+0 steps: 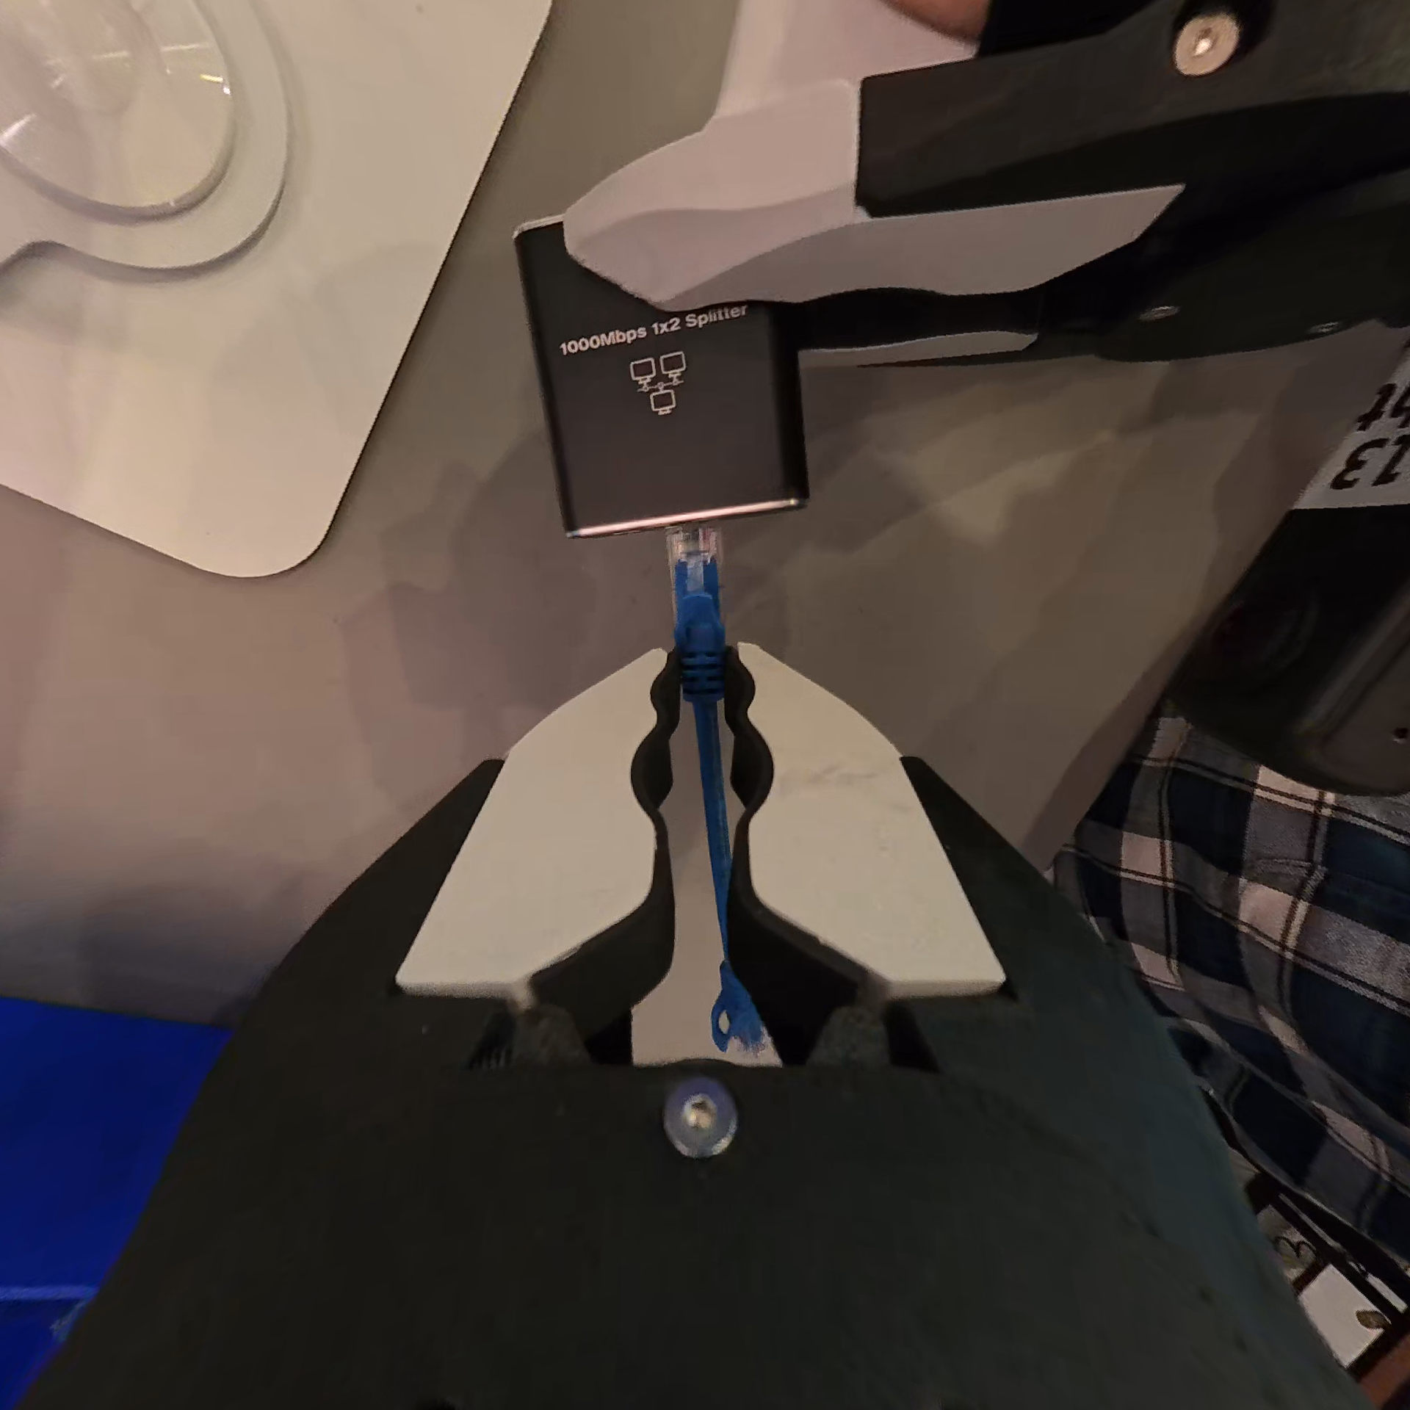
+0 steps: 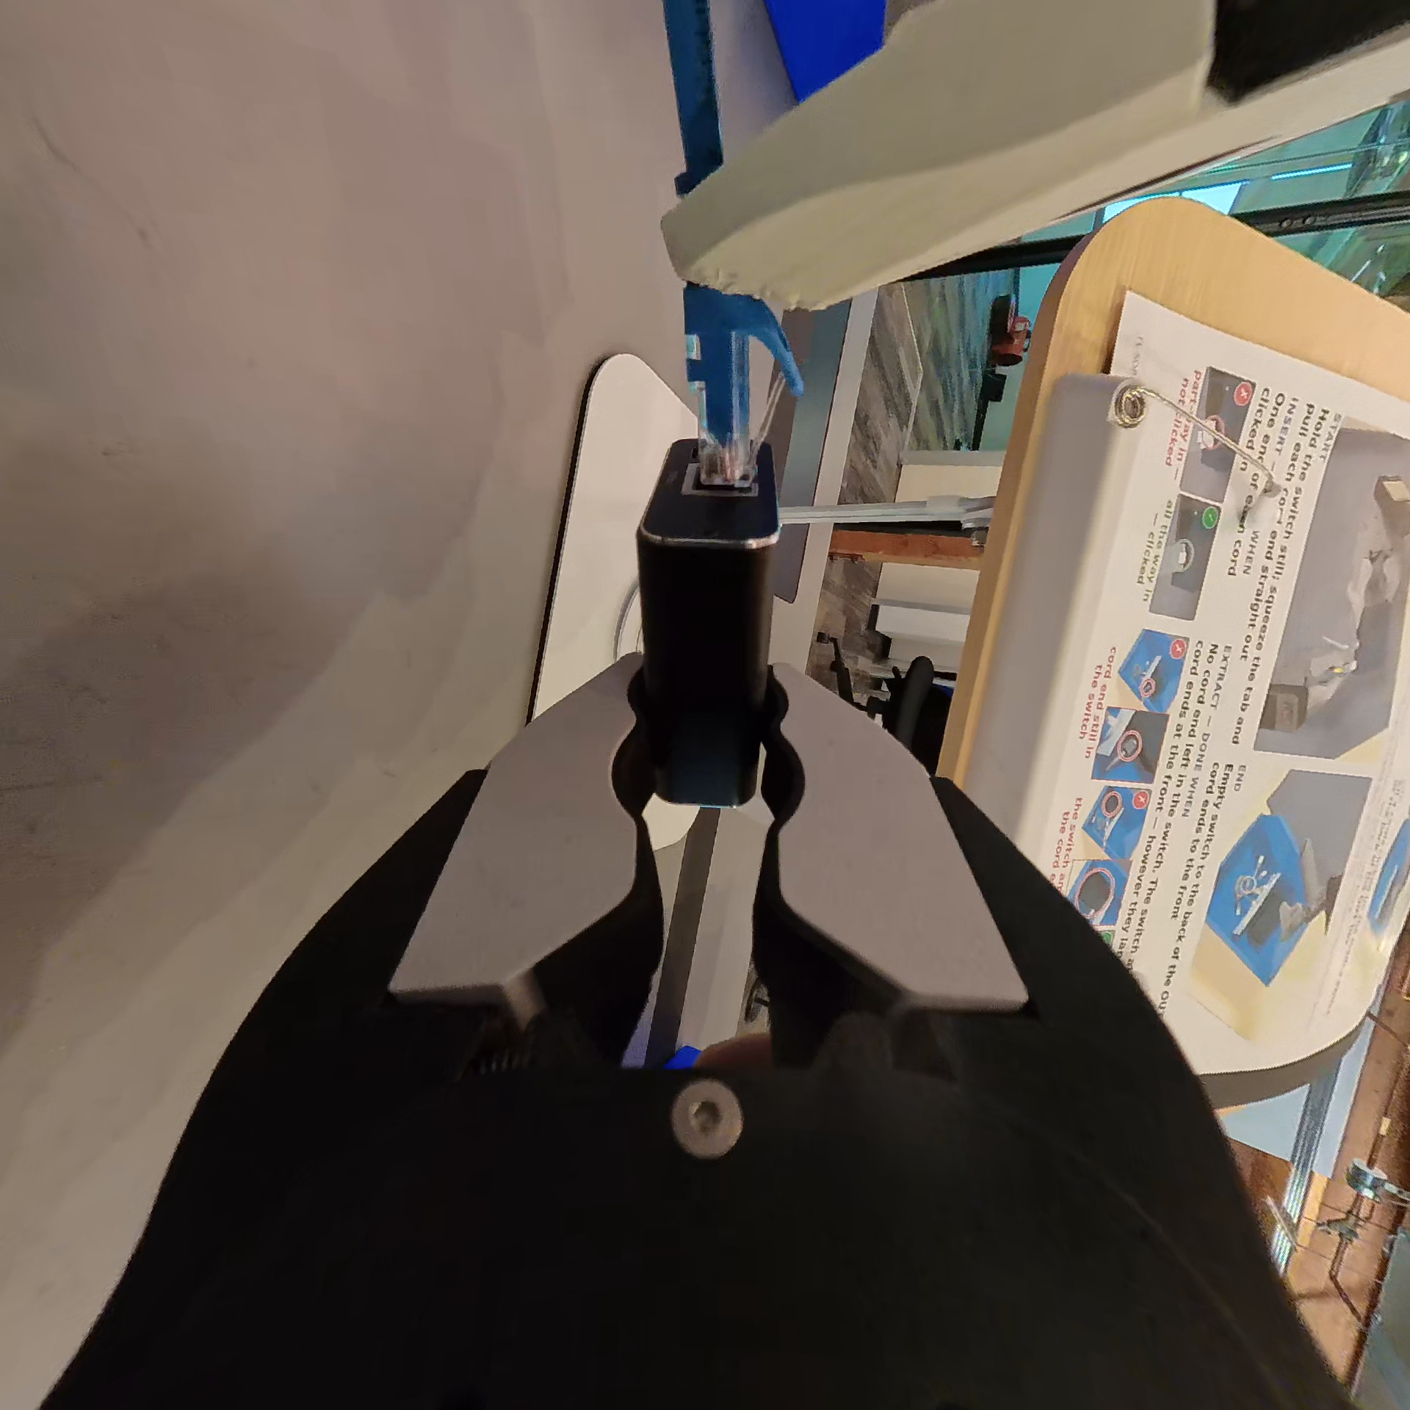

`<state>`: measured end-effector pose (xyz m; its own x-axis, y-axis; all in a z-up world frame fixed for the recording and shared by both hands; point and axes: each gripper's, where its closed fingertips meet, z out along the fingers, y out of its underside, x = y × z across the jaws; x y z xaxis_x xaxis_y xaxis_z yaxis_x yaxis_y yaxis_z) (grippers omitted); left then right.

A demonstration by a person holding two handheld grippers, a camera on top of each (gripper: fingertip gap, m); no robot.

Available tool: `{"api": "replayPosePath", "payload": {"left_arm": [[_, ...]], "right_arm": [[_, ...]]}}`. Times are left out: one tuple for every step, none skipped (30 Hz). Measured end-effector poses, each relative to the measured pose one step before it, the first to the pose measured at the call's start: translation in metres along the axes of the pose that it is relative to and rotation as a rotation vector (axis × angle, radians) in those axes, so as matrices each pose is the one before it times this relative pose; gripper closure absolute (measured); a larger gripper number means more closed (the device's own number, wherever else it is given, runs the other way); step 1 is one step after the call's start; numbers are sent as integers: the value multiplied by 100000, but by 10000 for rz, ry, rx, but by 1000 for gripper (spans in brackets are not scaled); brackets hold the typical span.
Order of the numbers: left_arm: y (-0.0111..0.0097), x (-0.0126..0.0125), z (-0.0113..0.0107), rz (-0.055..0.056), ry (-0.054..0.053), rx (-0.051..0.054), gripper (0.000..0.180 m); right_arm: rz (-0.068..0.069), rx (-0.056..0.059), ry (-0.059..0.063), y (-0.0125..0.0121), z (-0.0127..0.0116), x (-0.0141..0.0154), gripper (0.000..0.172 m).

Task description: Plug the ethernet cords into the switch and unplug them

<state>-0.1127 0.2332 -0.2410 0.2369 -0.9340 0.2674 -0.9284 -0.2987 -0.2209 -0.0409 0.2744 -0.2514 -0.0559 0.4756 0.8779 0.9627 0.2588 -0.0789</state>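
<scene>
1. Nearest the left wrist camera, the left gripper (image 1: 703, 671) is closed nearly to its tips on the ribbed boot of a blue ethernet cord (image 1: 700, 664); both black pads press the boot, and the cord trails back between the fingers.
2. Gripping at the boot, just behind the plug, appears intended to keep the clear plug (image 1: 690, 553) stiff and in line with the port.
3. Plug tip meets the lower end face of the black switch (image 1: 671, 412), held above the grey table (image 1: 267, 725). From the right wrist view the plug sits in the port opening; whether it has latched cannot be told.
4. Right gripper (image 2: 703, 709) is closed on the switch's narrow sides at the end opposite the port, pads against the casing. This hold braces the box against the push or pull and leaves the port face clear.
5. Judgement: the stage is insertion or withdrawal of this cord; which of the two cannot be determined.
6. Off to the right, a laminated instruction sheet (image 2: 1221, 687) lies on a wooden board.
</scene>
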Motion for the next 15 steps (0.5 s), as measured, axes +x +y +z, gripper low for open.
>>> {"api": "replayPosePath", "payload": {"left_arm": [[92, -126, 11, 11, -42, -83, 170], [75, -35, 31, 14, 12, -85, 170], [7, -67, 36, -11, -33, -38, 170], [47, -7, 69, 4, -30, -83, 170], [9, 67, 74, 34, 5, -71, 170], [-60, 39, 51, 15, -22, -30, 170], [-1, 2, 58, -9, -15, -65, 170], [7, -2, 48, -15, 33, -42, 170], [-57, -19, -1, -16, 41, 24, 170], [-52, -64, -18, -82, 25, 56, 170], [32, 59, 3, -50, 100, -4, 170], [-13, 135, -36, -65, 163, 23, 170], [-55, -29, -94, -49, 64, 58, 170], [14, -59, -94, -80, 86, 32, 170], [-53, -116, -83, -110, 82, 86, 170]], "right_arm": [[-12, 5, 6, -33, -17, 3, 147], [-9, 36, 0, -60, -16, -17, 147], [13, 13, -37, -17, 14, -66, 147], [-4, -30, -41, 41, 62, -73, 147], [-2, -2, -22, 1, 38, -74, 147], [-13, -3, 2, -39, 3, -35, 147], [-27, -66, 7, 24, 4, -7, 147], [-31, -59, 19, 41, 30, 3, 147], [2, -25, 18, 49, 11, 6, 147], [3, -17, 1, 53, 26, -1, 147], [15, 18, -15, 4, -4, -14, 147], [18, -6, 48, -4, -16, 77, 147], [32, -74, 77, 48, -5, 100, 147], [16, 27, 6, -27, 12, 5, 147], [2, 50, -14, 3, 28, -42, 147]]}}
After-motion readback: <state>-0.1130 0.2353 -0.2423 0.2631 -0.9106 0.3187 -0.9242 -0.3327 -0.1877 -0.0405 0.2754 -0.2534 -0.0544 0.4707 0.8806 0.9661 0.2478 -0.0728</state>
